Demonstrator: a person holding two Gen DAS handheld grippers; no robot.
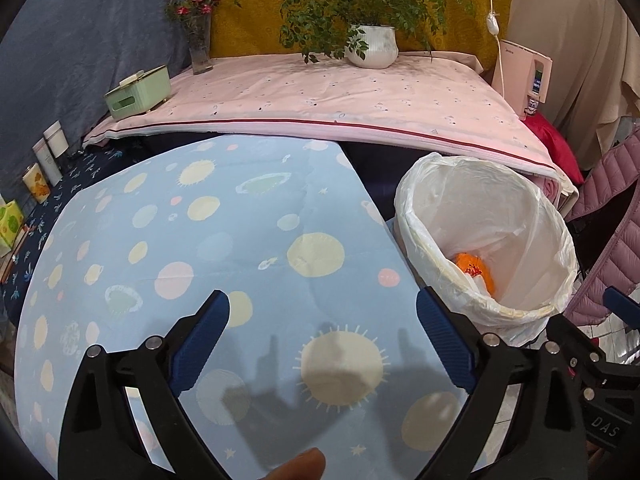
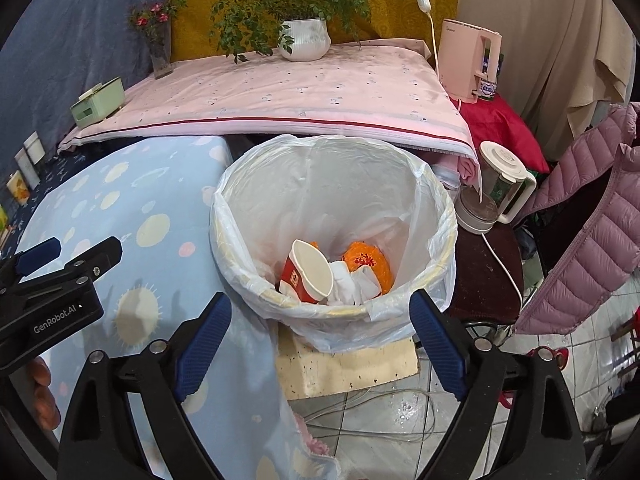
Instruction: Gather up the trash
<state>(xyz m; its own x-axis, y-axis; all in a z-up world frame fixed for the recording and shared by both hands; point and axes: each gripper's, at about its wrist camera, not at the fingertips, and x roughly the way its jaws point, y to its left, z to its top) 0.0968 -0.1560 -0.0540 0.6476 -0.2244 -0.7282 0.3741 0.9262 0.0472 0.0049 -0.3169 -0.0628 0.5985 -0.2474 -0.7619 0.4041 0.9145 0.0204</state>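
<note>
A: Where do we have the two tools?

B: Our left gripper [image 1: 323,320] hovers over the light blue tablecloth printed with pale yellow suns and pink dots [image 1: 192,248], blue-padded fingers spread wide with nothing between them. Our right gripper [image 2: 320,316] hangs above the near rim of the round bin lined with a white plastic bag [image 2: 436,216], likewise spread wide and empty.

A: And the trash?

B: We see it at the bottom of the bin: a red and white paper cup [image 2: 308,270] lying tilted on its side, crumpled white tissue [image 2: 352,280] touching it, and an orange wrapper with red marks [image 2: 368,262] just behind the tissue. From the left wrist we catch only the orange wrapper and a bit of white.

A: What surrounds the bin?

B: It stands on a pale foam block [image 2: 348,364] on the tiled floor, just beside the blue-clothed table. A glass kettle with a white lid [image 2: 494,186] stands to its right, and a white pot with a leafy green plant [image 2: 306,38] sits on the pink cloth behind.
</note>
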